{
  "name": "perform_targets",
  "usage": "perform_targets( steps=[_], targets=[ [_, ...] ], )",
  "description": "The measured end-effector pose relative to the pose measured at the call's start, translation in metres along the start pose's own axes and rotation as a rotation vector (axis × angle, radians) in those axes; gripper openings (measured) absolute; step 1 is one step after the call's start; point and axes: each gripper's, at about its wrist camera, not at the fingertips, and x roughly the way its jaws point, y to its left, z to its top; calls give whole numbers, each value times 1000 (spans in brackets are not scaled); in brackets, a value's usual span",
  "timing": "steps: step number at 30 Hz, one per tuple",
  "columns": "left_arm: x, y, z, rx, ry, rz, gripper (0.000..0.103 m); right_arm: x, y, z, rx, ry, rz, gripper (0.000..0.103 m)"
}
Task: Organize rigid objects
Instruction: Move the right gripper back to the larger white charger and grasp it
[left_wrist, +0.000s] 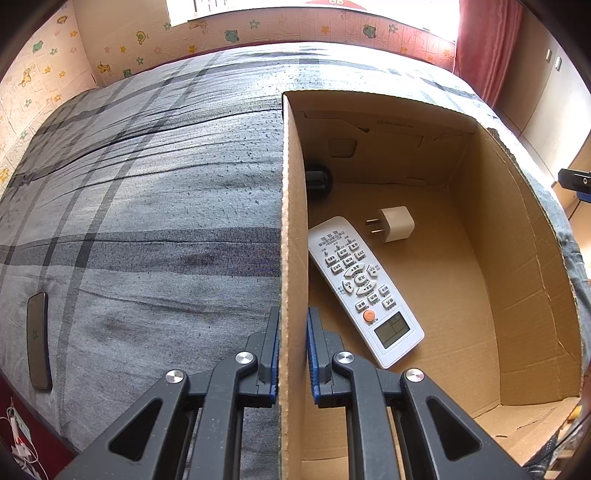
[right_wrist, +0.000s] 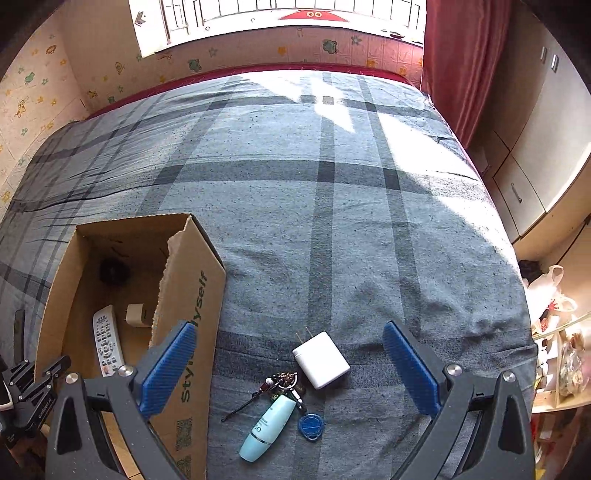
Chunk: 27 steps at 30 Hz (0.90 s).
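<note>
Right wrist view: spread right gripper (right_wrist: 290, 365) hovers over a flat white plastic charger block (right_wrist: 321, 360) lying on the grey plaid bedspread (right_wrist: 332, 221). It looks light, stiff, smooth; grip its flat sides. Left gripper (left_wrist: 292, 354) pinches the brown cardboard box (left_wrist: 293, 258) wall.

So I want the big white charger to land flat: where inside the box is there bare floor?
The cardboard box has bare floor right of the remote, up to the right wall. Crowded along the left wall: remote, small plug, dark object. The left gripper clamps that wall.
</note>
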Motion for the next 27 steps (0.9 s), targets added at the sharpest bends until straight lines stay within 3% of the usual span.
perform_targets(
  steps=[15,27],
  targets=[
    [0,1,-1,-3,-2,-1,13,65,-31,-40,122,75,-34,103],
    [0,-2,-2,6,-4,9,13,111,-37,-56,142,145,-43,103]
  ],
)
